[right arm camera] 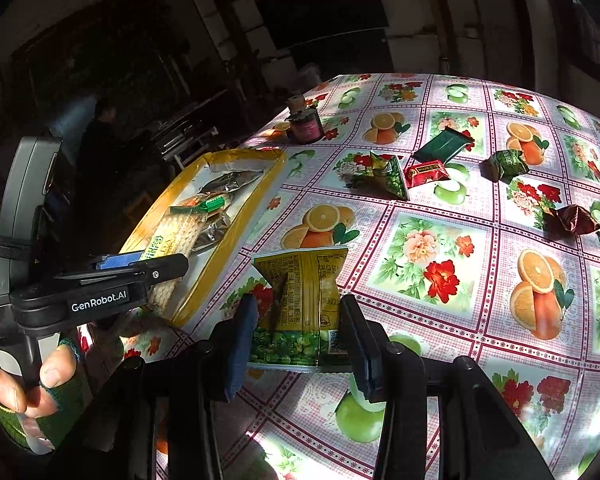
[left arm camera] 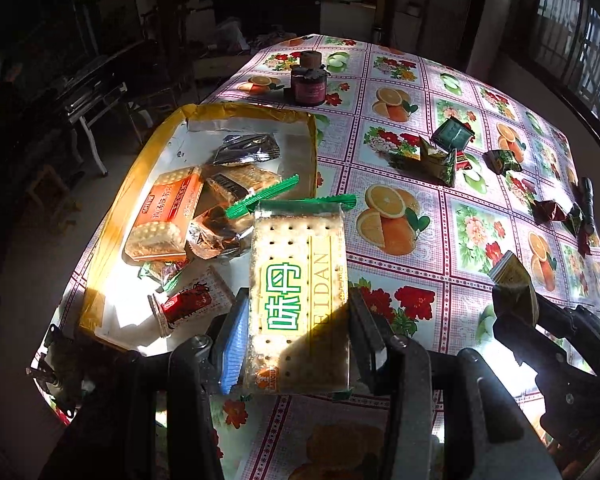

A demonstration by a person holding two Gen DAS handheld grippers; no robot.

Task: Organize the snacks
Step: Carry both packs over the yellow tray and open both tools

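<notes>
"GenRobot.AI" on left tongs; "EIDAN" on cracker pack

Fruit-and-flower patterned tablecloth spread across the whole table, lit by patches of sun. Dark jar with a brownish cap standing near the far edge, upright. Black torch-like object lying by the right edge. Beyond the table, dim room: metal-framed furniture at left, barred window at upper right.
</notes>
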